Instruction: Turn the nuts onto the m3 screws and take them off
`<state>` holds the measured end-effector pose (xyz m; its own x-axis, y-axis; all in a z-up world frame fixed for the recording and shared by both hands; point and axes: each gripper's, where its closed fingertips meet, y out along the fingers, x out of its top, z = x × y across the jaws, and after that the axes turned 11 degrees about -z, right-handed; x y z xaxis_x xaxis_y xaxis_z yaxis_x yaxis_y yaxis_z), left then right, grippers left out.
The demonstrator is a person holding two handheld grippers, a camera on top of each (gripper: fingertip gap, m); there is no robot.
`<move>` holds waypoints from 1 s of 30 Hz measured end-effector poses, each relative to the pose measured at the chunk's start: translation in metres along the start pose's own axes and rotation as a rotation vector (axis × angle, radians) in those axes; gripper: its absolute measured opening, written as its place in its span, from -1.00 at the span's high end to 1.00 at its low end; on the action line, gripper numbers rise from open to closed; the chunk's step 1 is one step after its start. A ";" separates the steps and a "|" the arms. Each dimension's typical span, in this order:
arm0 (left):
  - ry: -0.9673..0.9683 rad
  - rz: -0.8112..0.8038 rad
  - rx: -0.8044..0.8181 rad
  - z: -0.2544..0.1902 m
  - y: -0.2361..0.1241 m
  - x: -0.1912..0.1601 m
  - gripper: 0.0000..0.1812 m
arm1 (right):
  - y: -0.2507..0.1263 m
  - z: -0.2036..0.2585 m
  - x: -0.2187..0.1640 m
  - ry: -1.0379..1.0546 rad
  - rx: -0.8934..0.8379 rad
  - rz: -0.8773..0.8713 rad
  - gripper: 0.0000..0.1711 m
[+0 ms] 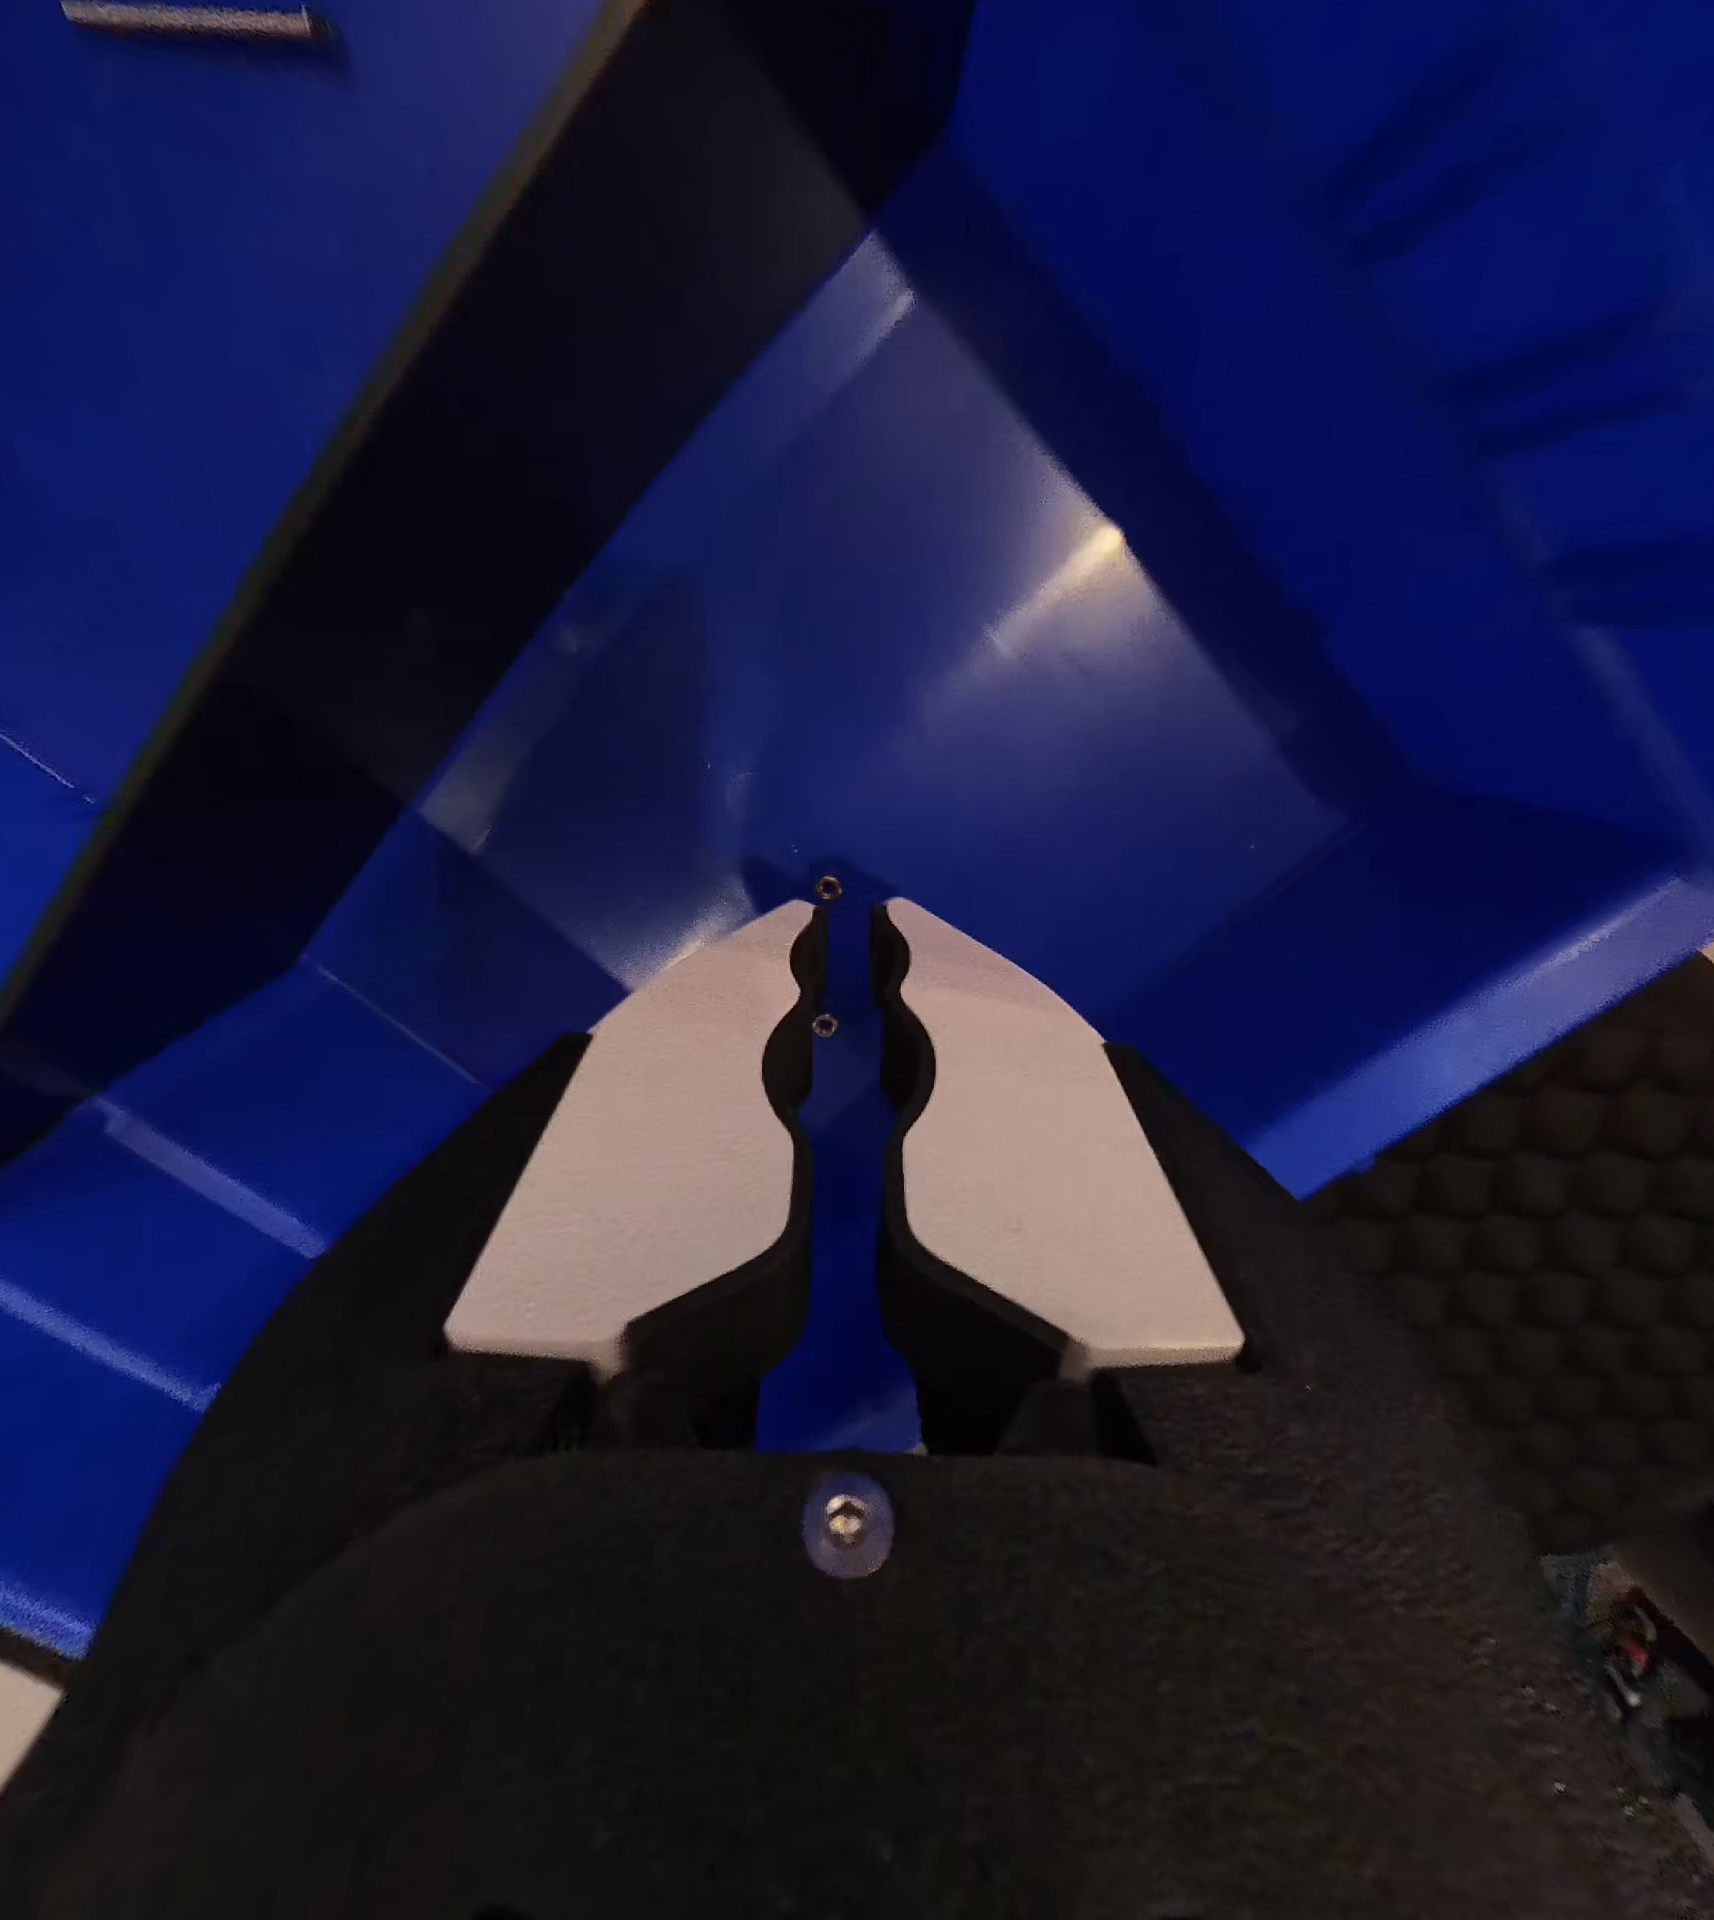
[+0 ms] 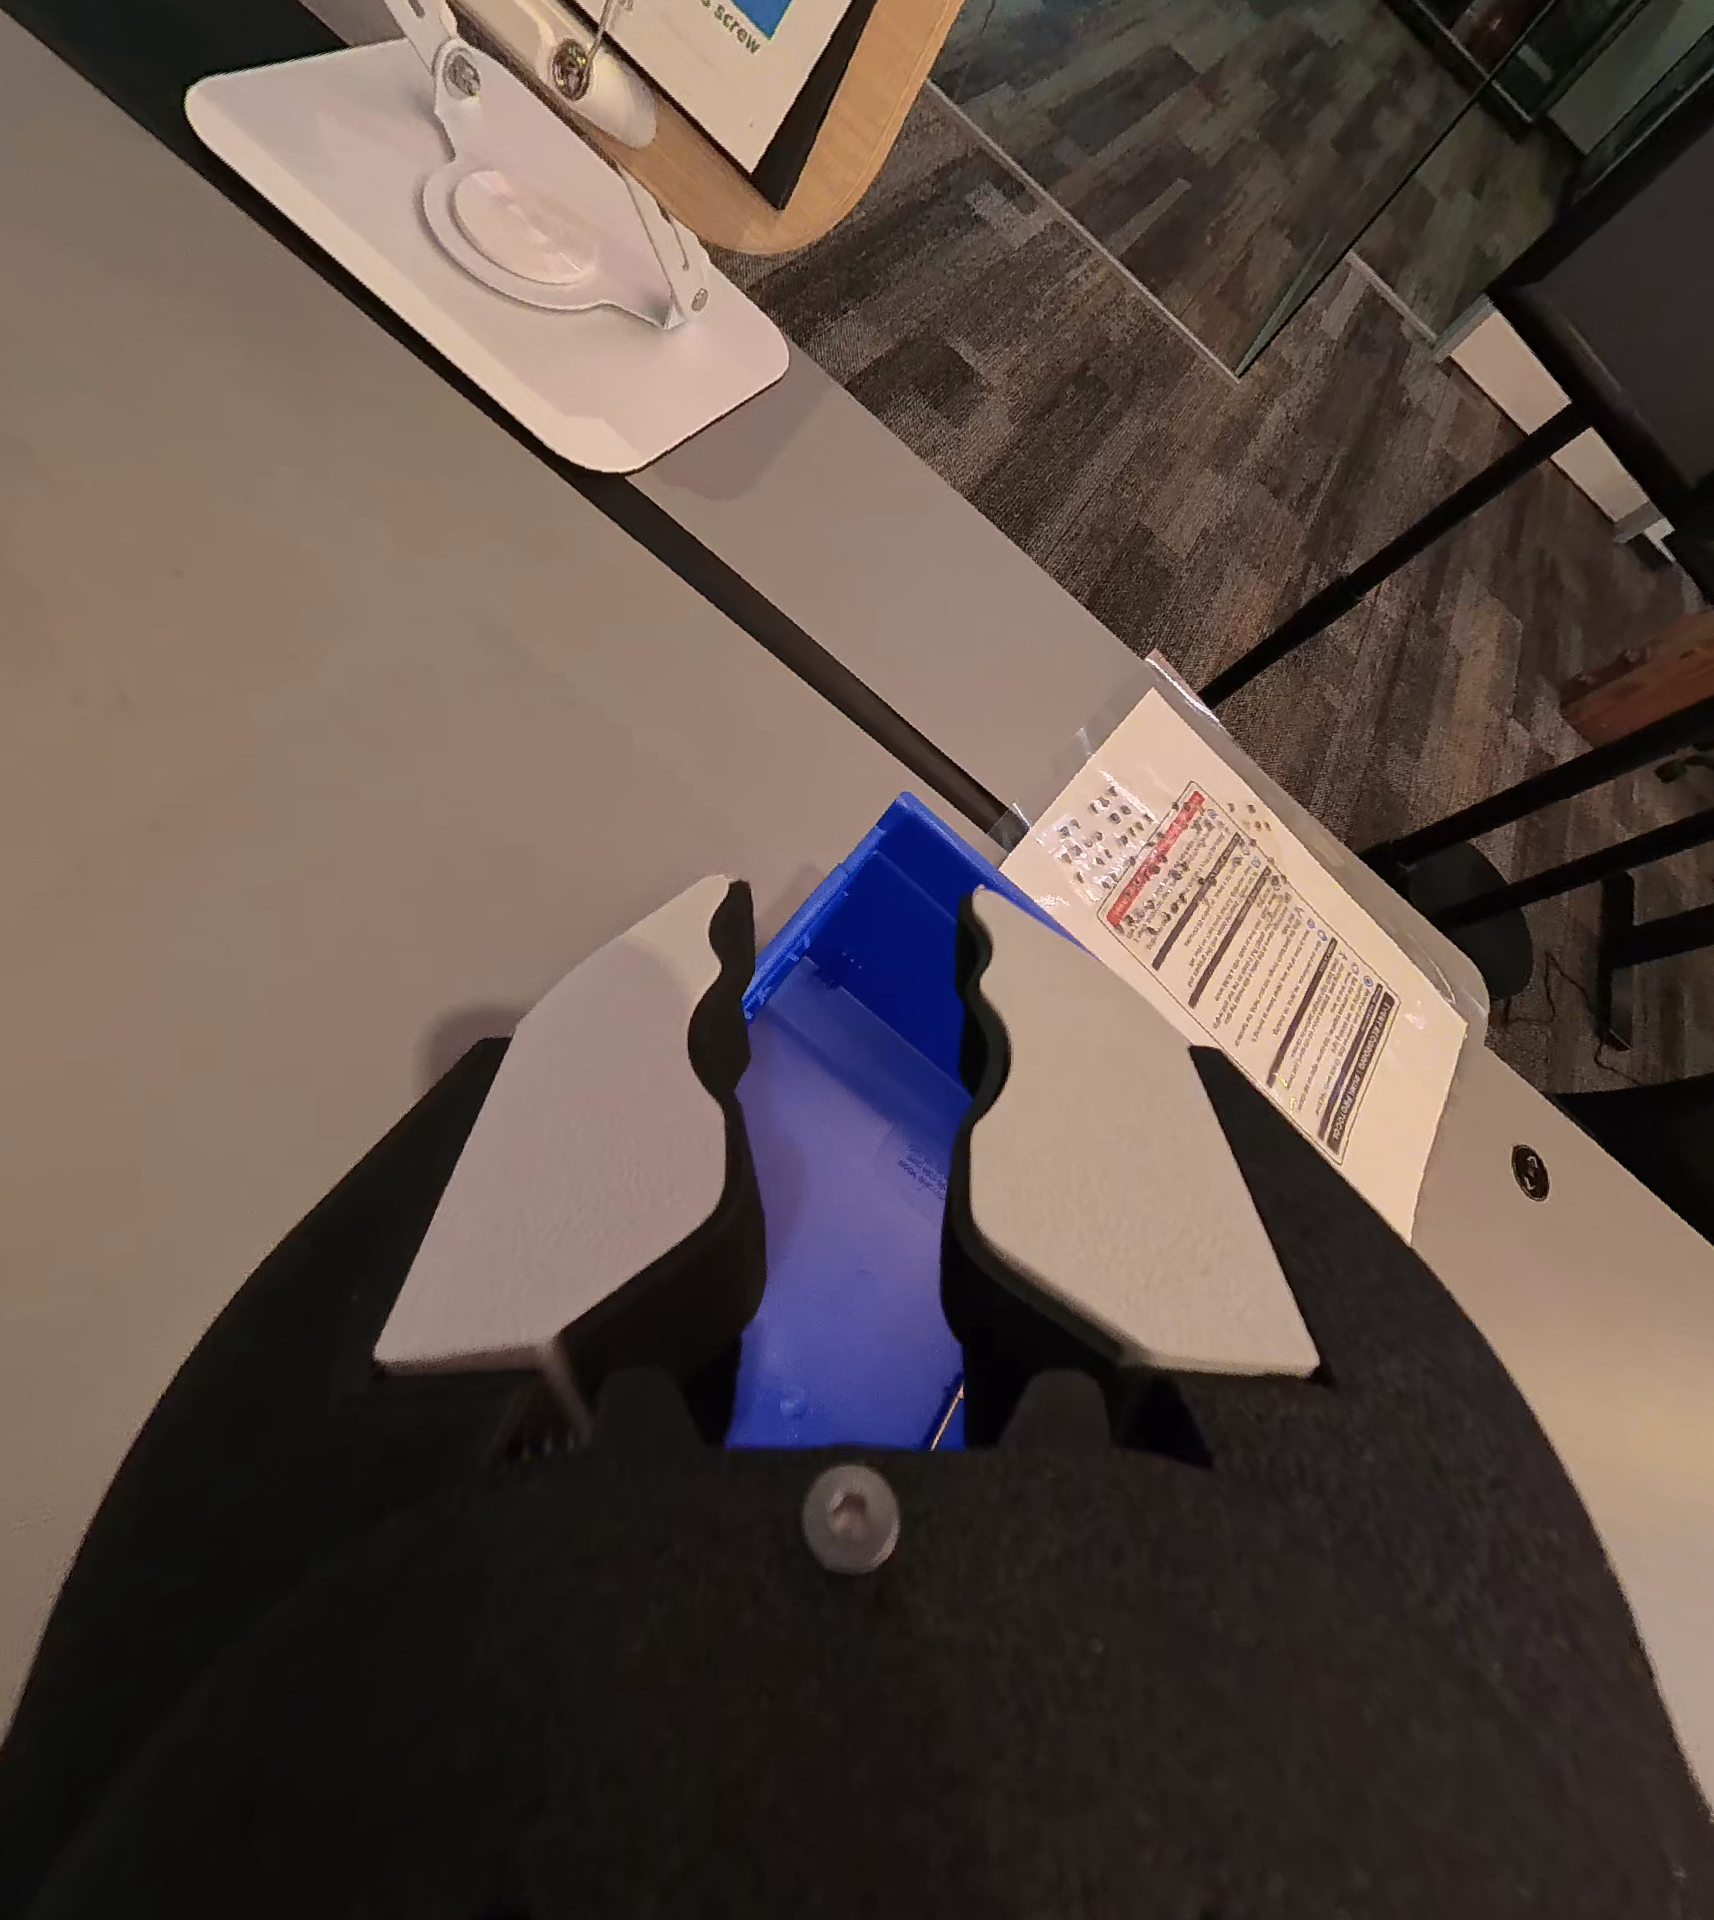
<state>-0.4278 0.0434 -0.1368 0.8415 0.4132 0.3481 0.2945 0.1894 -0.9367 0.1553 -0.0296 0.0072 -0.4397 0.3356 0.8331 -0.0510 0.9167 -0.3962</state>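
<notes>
In the left wrist view my left gripper [image 1: 848, 909] reaches down into a blue bin [image 1: 936, 675]. Its jaws stand a narrow gap apart and hold nothing. Two tiny metal nuts lie on the bin floor: one [image 1: 828, 885] just beyond the left fingertip, the other [image 1: 823, 1025] seen in the gap beside the left pad. In the right wrist view my right gripper [image 2: 855, 891] is open and empty above another blue bin [image 2: 832, 1195]. A thin brass-coloured piece [image 2: 955, 1413] shows at that bin's near right side, mostly hidden.
A neighbouring blue bin [image 1: 157, 364] holds a grey metal pin [image 1: 198, 21]. A black honeycomb-patterned surface [image 1: 1559, 1195] lies to the right. On the grey table [image 2: 209, 727] stand a white screen stand [image 2: 489, 260] and a laminated sheet [image 2: 1248, 987] near the table edge. Tip to tip, the grippers are about 60 cm apart.
</notes>
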 end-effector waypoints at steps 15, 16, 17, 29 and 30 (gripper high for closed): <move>-0.044 0.009 -0.015 0.004 0.014 -0.005 0.86 | 0.000 0.002 -0.003 -0.008 0.012 0.017 0.59; -0.044 0.009 -0.015 0.004 0.014 -0.005 0.86 | 0.000 0.002 -0.003 -0.006 0.014 0.016 0.59; -0.043 0.009 -0.017 0.004 0.014 -0.005 0.86 | 0.000 0.002 -0.003 -0.006 0.015 0.015 0.60; -0.029 0.035 -0.032 0.002 0.015 -0.006 0.94 | -0.002 0.001 -0.003 -0.001 0.019 0.008 0.61; -0.030 0.036 -0.034 0.002 0.015 -0.006 0.94 | -0.002 0.001 -0.003 -0.001 0.019 0.007 0.61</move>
<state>-0.4294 0.0451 -0.1529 0.8379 0.4461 0.3146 0.2797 0.1442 -0.9492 0.1561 -0.0323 0.0051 -0.4410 0.3413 0.8301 -0.0653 0.9102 -0.4089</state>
